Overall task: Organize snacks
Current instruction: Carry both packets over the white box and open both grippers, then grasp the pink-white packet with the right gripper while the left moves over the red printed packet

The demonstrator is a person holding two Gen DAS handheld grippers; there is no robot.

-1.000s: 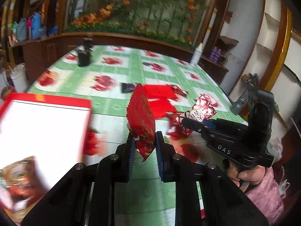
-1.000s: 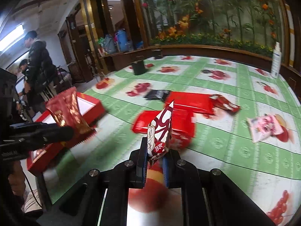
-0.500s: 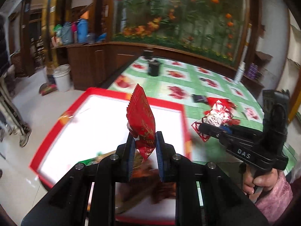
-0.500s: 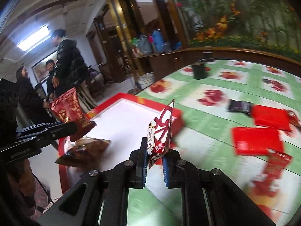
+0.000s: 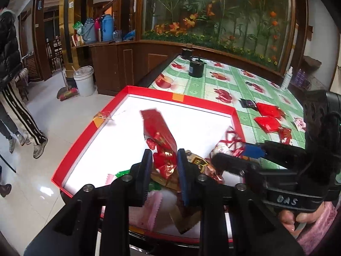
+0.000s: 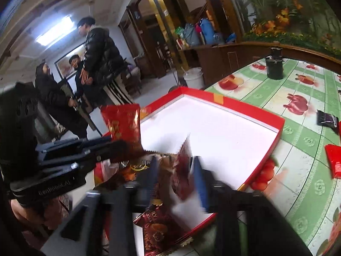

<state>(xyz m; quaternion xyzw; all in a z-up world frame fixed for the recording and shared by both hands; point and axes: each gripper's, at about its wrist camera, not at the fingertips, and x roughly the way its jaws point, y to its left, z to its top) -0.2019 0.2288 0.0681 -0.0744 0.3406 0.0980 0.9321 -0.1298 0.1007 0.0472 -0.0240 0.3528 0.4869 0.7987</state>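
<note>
A red box (image 5: 181, 102) with a white floor lies at the table's left end, and several snack packets are piled in its near corner. My left gripper (image 5: 164, 170) hangs over that pile. Its jaws are opening, and a red-and-gold packet (image 5: 159, 140) tips back loose between the pads. The same gripper (image 6: 125, 145) and packet (image 6: 121, 125) show in the right wrist view. My right gripper (image 6: 174, 179) is over the box (image 6: 245, 104) too. Its jaws are opening wide, and a red-and-white packet (image 6: 183, 170) drops blurred between them. It appears again (image 5: 230, 143) in the left wrist view.
The green fruit-print tablecloth (image 5: 213, 85) holds red packets (image 5: 268, 123), a black packet (image 5: 247, 103), a black canister (image 5: 196, 68) and a spray bottle (image 5: 286, 79). People (image 6: 100, 53) stand on the floor to the left. A white bucket (image 5: 85, 81) stands there too.
Both grippers swung left from the table to above the red box. Their jaws have parted, and the two packets that stood pinched upright now tip and slip free.
</note>
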